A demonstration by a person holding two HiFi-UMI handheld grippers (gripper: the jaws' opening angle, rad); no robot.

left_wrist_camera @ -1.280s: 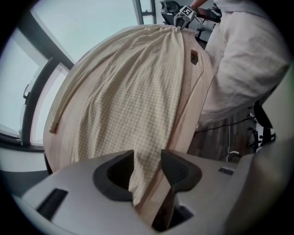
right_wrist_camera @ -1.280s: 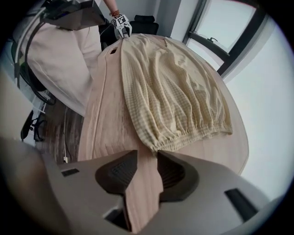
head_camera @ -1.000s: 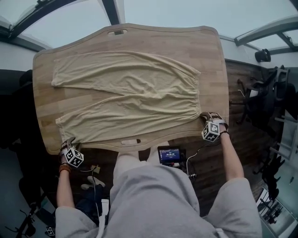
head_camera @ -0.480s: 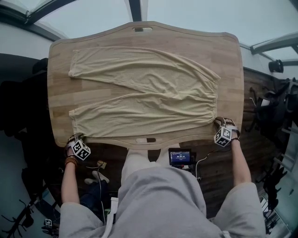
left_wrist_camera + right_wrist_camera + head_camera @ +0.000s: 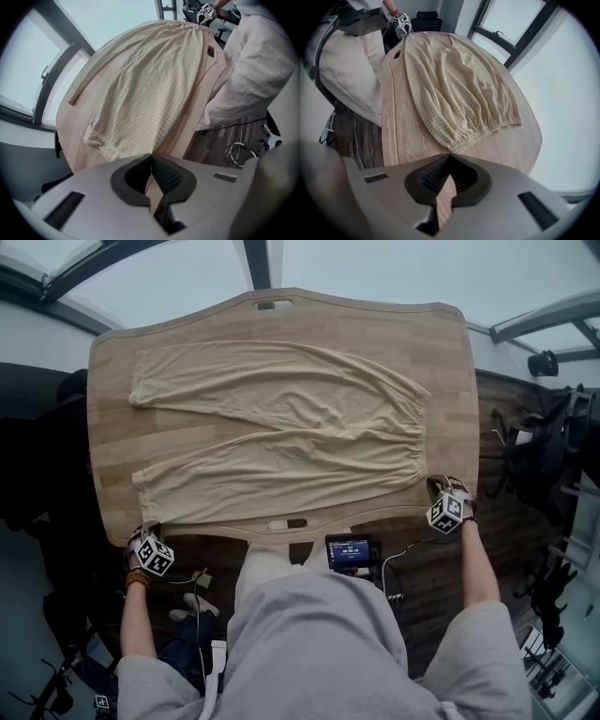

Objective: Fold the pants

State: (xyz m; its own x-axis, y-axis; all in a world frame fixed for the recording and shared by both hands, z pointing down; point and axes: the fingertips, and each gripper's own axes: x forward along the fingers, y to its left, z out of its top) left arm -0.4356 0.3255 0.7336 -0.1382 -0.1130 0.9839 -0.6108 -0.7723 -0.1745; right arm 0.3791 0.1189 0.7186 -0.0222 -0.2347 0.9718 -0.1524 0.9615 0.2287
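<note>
The checked beige pants [image 5: 281, 439] are lying spread flat across the wooden table [image 5: 450, 343], with the waistband [image 5: 418, 432] toward its right edge and the two legs splaying toward its left edge. The jaws of the left gripper [image 5: 151, 156] have just been closing and are being held clenched at the table's near left corner. There the hem [image 5: 101, 140] of the nearer leg is running right into their tips, so a thin pinch of that hem is being judged as caught. The jaws of the right gripper [image 5: 449, 155] have likewise just been closing. They are being held clamped at the near right corner, where the gathered near end of the waistband is meeting their tips. With both near corners seemingly being gripped, the first fold is being judged as ready: the near edge would be lifted and carried over onto the far leg. Should either pinch be shallow, the thin cloth could be slipping free while being raised.
</note>
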